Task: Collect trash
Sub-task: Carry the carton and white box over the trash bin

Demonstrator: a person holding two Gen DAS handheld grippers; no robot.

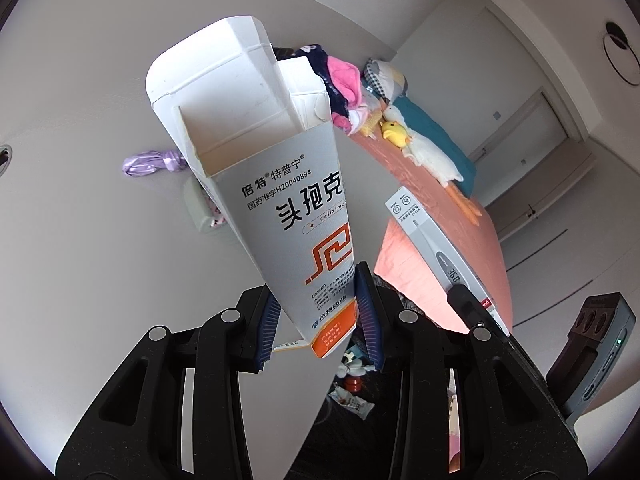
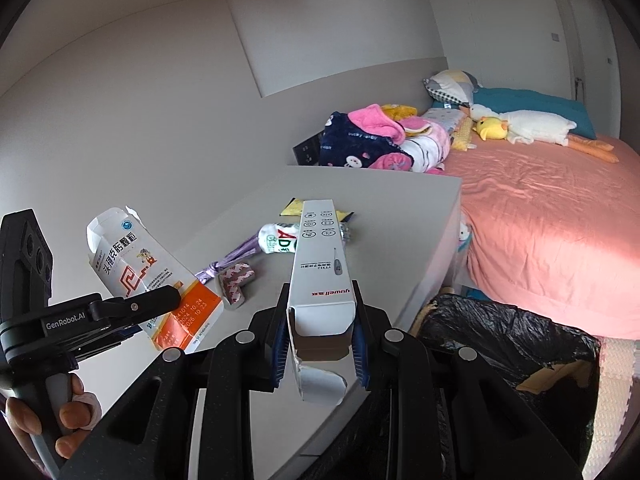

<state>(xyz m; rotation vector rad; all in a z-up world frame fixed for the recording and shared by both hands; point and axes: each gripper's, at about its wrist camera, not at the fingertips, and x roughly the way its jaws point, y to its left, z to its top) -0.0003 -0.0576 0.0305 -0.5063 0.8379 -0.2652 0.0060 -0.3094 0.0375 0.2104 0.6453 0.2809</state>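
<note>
My left gripper (image 1: 320, 312) is shut on an opened white and orange medicine box (image 1: 280, 184), held up in the air with its flaps open; the box also shows in the right wrist view (image 2: 136, 264) at the left. My right gripper (image 2: 320, 344) is shut on a long white thermometer box (image 2: 320, 264), held above the grey bedside table (image 2: 400, 240); this box also shows in the left wrist view (image 1: 436, 248). A bin lined with a black bag (image 2: 504, 344) stands below at the right, beside the table.
On the table lie a purple knotted bag (image 2: 236, 256), a white and green bottle (image 2: 280, 240), a yellow wrapper (image 2: 294, 206) and a small patterned scrap (image 2: 238, 278). A bed with a pink sheet (image 2: 540, 220), clothes and plush toys lies to the right.
</note>
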